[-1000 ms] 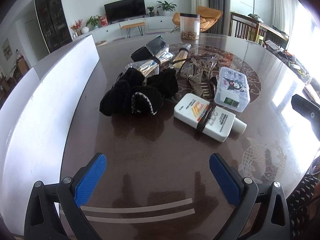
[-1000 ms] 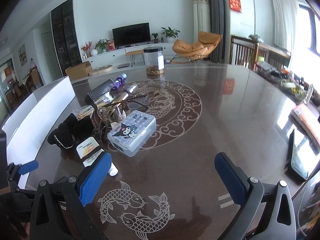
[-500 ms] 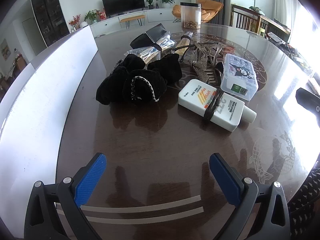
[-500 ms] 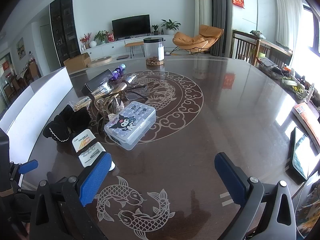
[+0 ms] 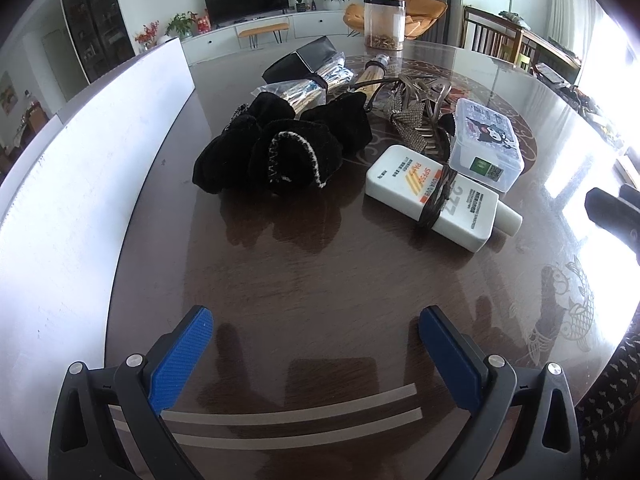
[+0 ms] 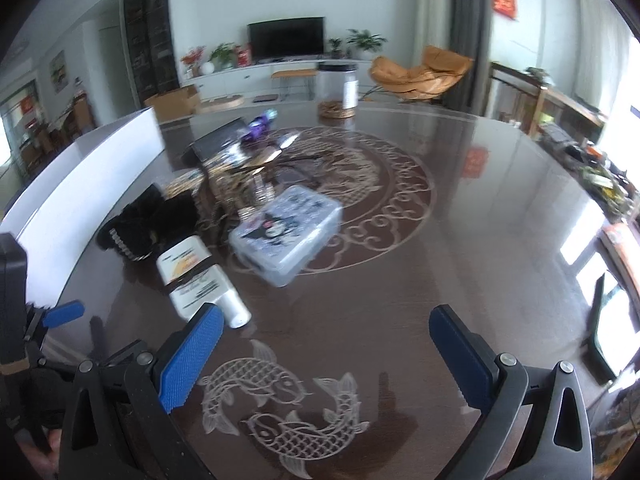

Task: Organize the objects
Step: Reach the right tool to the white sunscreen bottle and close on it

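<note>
Closer now than a second ago, I'm easing both spread, empty claws, left gripper (image 5: 316,334) and right gripper (image 6: 326,338), toward the table (image 5: 320,280) pile, probably picking the white bottle (image 5: 434,196) beside the black cloth (image 5: 280,148) next.

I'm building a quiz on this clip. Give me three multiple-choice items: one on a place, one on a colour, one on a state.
1. Where does the clear plastic box lie relative to the white bottle?
A. Resting against its far side
B. Far away by the jar
C. Underneath it

2. What colour are the pads on the left gripper?
A. Red
B. Blue
C. Green

3. How is the right gripper?
A. Shut on the bottle
B. Shut on nothing
C. Open and holding nothing

Answers: 1 A, the box's near edge overlaps the bottle's far edge; 2 B, both pads show blue; 3 C, its jaws stand wide apart over bare table.
</note>
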`<state>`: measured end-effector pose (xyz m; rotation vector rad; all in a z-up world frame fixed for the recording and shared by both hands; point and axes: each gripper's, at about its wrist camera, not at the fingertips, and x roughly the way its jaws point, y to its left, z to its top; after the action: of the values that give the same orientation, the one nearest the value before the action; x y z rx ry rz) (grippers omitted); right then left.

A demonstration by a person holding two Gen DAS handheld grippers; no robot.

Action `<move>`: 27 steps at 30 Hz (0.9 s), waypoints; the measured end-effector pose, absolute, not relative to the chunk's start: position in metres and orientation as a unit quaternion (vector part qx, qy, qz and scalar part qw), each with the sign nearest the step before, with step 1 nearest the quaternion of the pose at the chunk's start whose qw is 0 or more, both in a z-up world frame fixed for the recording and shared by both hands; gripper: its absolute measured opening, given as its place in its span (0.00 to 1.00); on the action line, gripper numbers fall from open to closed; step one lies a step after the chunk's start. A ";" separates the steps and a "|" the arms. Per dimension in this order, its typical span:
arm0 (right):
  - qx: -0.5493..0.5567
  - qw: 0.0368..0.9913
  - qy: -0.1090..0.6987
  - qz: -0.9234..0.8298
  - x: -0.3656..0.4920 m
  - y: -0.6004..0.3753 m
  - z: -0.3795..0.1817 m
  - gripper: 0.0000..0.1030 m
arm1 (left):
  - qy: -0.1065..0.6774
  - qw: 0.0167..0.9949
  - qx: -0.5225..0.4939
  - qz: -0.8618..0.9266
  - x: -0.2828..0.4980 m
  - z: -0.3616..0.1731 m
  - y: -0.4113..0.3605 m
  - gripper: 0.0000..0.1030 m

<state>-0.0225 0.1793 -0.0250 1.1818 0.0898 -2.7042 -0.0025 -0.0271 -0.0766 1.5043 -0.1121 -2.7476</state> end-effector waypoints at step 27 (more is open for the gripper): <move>0.469 0.214 0.063 -0.855 -0.044 0.129 -0.061 1.00 | -0.031 -0.052 0.474 -0.879 0.002 -0.082 -0.048 1.00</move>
<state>-0.0441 0.1288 -0.0612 1.3005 0.1735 -2.3726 0.0019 -0.0478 -0.0822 1.5391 -0.0998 -2.8552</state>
